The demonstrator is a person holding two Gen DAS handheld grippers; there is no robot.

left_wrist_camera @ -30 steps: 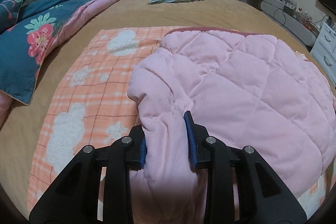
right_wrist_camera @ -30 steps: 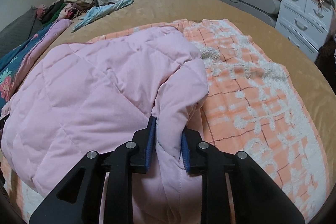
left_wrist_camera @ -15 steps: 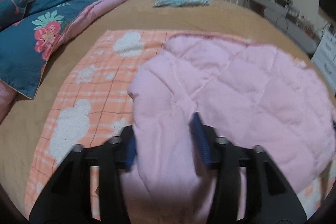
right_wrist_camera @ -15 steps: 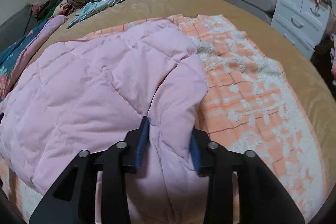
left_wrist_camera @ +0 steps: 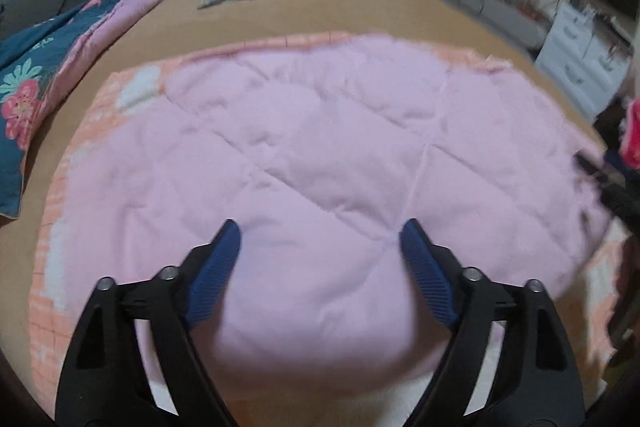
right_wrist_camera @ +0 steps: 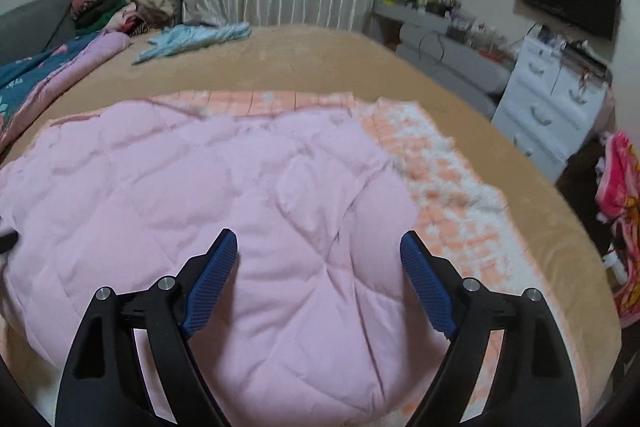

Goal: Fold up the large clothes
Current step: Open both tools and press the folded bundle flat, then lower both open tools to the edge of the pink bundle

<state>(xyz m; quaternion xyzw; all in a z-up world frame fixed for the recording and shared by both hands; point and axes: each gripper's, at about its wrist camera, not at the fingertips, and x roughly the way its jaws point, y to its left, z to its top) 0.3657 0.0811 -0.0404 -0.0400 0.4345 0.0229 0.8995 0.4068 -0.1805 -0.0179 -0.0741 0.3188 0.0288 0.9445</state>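
Observation:
A pink quilted garment lies spread on an orange and white checked blanket on the bed; it also shows in the right wrist view, with the blanket showing to its right. My left gripper is open wide and empty, just above the garment's near edge. My right gripper is open wide and empty above the near right part of the garment. The right gripper's black tip shows at the right edge of the left wrist view.
A blue floral quilt lies along the bed's left side. A light blue garment and a clothes pile lie at the far end. A white dresser and a grey desk stand to the right.
Both grippers opened and let go of the pink garment's folded corners. The garment now lies flatter and wider on the blanket, and both grippers have pulled back and up.

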